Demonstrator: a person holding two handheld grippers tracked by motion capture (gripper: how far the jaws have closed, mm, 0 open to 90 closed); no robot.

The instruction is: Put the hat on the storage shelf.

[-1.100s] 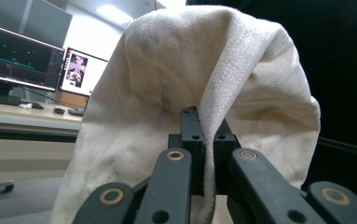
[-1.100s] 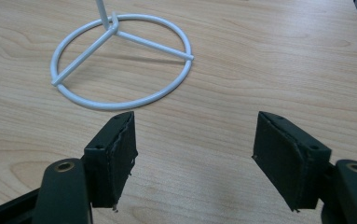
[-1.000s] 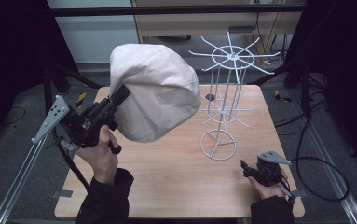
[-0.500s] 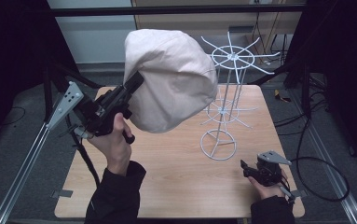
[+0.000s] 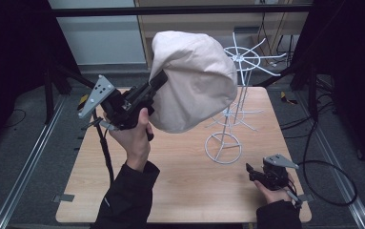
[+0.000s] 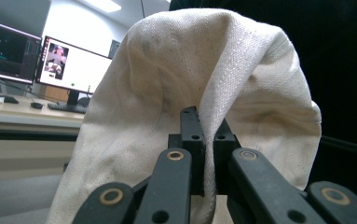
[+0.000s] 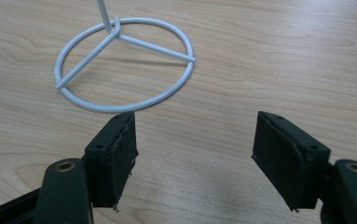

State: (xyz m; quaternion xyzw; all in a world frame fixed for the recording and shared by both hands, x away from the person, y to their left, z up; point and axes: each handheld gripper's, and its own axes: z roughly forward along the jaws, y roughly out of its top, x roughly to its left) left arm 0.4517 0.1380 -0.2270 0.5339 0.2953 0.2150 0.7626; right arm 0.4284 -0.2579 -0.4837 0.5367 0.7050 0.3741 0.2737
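Having lifted further toward the white wire stand (image 5: 232, 105) since a moment ago, left gripper (image 5: 158, 82) clamping a beige cloth hat (image 5: 192, 78) at 12 o'clock. Resting at 4 o'clock on the wooden table (image 5: 185, 176), right gripper (image 5: 250, 171) gaping wide, gripping nothing.

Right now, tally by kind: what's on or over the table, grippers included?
Grippers: 2 (left gripper, right gripper)
Cream cloth hat: 1
White wire rack: 1
Total: 4
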